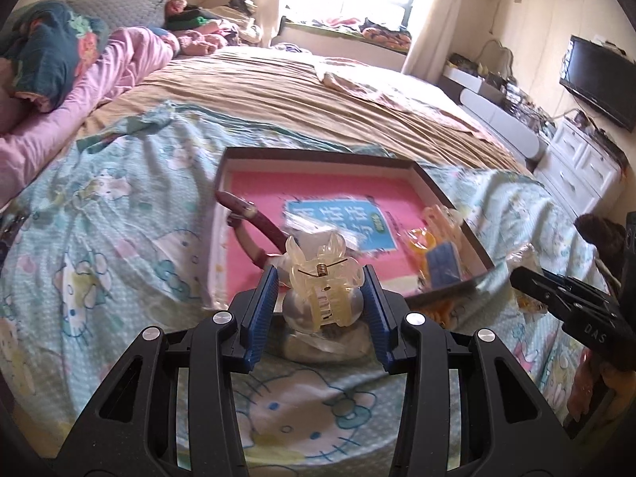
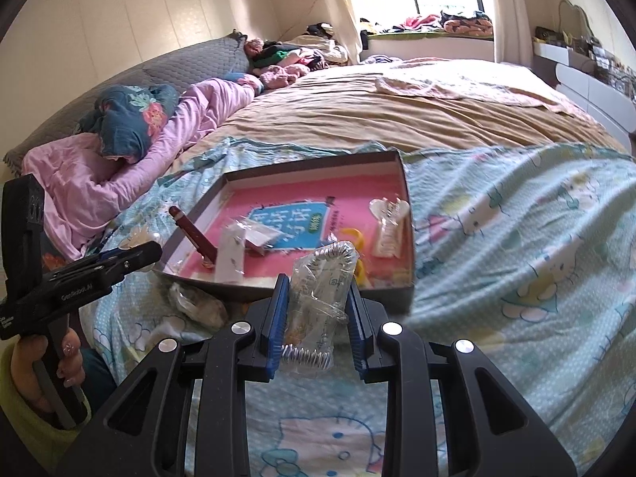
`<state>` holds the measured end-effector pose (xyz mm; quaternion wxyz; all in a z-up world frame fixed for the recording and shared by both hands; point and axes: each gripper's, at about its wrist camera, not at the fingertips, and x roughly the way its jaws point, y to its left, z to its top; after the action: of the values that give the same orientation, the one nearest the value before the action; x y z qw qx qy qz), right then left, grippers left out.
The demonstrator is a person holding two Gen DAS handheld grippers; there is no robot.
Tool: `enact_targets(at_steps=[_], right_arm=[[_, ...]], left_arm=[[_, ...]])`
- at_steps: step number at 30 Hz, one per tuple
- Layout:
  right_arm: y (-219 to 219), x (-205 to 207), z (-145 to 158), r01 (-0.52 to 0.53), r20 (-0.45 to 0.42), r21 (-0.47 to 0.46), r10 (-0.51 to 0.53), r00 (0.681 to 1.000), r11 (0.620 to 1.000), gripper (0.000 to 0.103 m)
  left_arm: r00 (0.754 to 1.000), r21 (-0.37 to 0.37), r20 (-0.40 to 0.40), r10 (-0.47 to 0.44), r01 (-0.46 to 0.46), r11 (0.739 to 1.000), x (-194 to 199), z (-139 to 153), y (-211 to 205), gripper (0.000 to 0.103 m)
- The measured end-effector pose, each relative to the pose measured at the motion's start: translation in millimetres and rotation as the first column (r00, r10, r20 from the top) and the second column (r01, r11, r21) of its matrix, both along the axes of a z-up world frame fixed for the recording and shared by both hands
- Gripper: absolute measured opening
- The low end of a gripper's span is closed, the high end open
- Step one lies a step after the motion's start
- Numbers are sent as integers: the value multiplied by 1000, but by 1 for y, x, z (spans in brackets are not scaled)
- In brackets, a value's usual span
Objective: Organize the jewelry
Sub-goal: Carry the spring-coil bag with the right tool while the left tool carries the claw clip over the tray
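Observation:
A dark-rimmed shallow box (image 1: 431,183) with a pink bottom lies on the bed; it also shows in the right wrist view (image 2: 403,183). My left gripper (image 1: 321,278) is shut on a clear yellowish hair claw clip (image 1: 324,282) just before the box's near edge. My right gripper (image 2: 318,290) is shut on a clear plastic bag holding a silver coiled bracelet (image 2: 322,278), at the box's near wall. Inside the box lie a maroon watch strap (image 1: 254,222), another clear hair clip (image 2: 387,226), yellow and blue pieces (image 1: 433,254) and small plastic packets (image 2: 234,250).
The box rests on a Hello Kitty quilt (image 1: 119,246) over a tan sheet (image 1: 278,91). A crumpled plastic bag (image 2: 194,302) lies before the box. Pink bedding and pillows (image 2: 119,151) lie left; white drawers (image 1: 580,167) and a TV (image 1: 596,75) stand right.

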<state>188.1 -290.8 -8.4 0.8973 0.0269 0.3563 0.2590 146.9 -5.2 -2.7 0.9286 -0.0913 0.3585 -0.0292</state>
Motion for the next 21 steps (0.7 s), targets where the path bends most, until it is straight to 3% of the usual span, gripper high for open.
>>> enact_targets(at_steps=[12,21], right_arm=[[41,9,14,-53,50,-22,54,997,998,26],[66,31,9,-60,49,-51,63,997,997,26]], left_arm=[[999,-20,10,47,-47,999,4,0,30,34],[998,-16,-16,65,-65,998,18,-12,41,34]])
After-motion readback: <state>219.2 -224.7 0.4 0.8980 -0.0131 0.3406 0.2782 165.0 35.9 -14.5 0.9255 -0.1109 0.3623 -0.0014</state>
